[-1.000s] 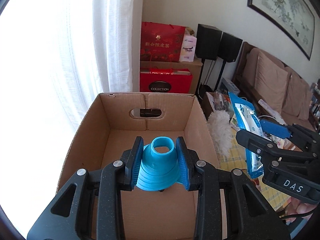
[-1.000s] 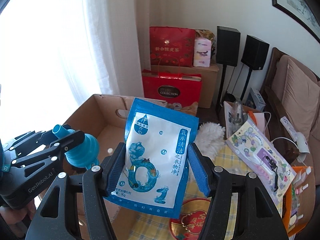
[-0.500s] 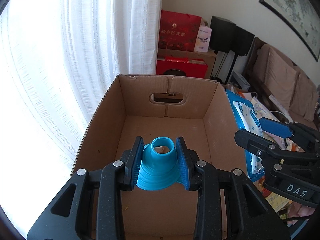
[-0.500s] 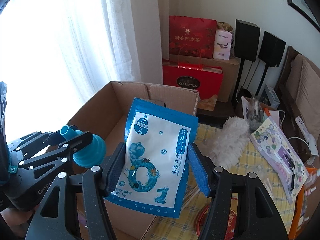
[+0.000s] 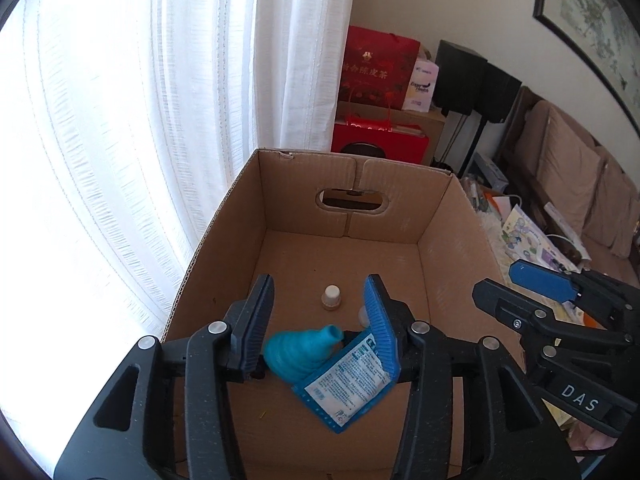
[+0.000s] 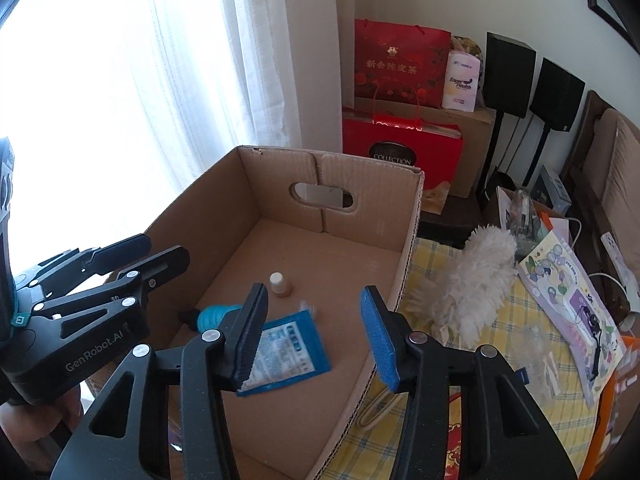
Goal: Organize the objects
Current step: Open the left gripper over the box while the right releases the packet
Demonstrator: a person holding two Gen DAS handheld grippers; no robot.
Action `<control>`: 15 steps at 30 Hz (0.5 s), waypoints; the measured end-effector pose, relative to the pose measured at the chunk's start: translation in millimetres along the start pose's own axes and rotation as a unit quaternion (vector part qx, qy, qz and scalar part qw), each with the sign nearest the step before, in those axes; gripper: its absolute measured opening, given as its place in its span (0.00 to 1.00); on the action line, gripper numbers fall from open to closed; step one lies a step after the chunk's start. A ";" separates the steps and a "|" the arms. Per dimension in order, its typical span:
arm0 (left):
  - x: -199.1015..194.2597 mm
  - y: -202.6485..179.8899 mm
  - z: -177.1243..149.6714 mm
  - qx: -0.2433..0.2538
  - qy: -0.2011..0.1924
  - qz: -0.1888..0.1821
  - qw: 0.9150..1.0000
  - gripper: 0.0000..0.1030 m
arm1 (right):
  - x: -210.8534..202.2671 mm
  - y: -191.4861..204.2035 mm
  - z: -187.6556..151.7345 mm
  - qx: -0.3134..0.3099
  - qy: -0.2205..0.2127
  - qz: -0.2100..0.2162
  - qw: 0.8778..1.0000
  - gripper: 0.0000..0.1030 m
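Both claws hang over the open cardboard box (image 5: 454, 248), pointing down into it. Left gripper (image 5: 320, 320): jaws have just been opening; they stand spread, and the blue funnel (image 5: 298, 354) sits between them without either pad touching it. It is motion-blurred, so probably dropping or just landed. Right gripper (image 6: 312, 334): log says the jaws closed further just now, yet they stand apart with nothing between them, so it holds nothing; its blue pouch (image 6: 286, 354) lies on the box floor below.

Judgement on placement: both items look released over the near part of the box, which fits the sorting task; the box serves as the collection bin. Pouch lies partly beside and partly under the funnel, touching it in the left wrist view.

Orientation: funnel lies tipped on its side, long axis running from wide base at near left to narrow spout at far right, spout raised slightly. Pouch lies nearly flat, printed back up, long axis diagonal from near left to far right.

Also in the box: small white-capped bottle (image 5: 331, 297), upright, beyond the funnel. White duster (image 6: 472, 280) rests on the yellow checked cloth (image 6: 516, 340) right of the box, not yet sorted.
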State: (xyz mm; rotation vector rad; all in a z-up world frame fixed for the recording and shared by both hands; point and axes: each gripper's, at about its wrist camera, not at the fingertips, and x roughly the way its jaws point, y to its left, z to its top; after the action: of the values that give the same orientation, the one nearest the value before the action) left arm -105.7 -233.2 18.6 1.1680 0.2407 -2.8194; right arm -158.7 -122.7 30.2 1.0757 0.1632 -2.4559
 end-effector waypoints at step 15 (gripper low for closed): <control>-3.8 -0.5 -0.8 -0.007 -0.013 0.014 1.000 0.84 | -10.1 -26.6 -3.2 0.030 -0.014 -0.028 0.999 0.70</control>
State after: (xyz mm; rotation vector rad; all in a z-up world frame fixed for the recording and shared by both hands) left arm -102.6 -232.4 20.8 1.1216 0.2398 -2.8029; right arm -162.5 -94.5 33.4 1.0743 0.1139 -2.5394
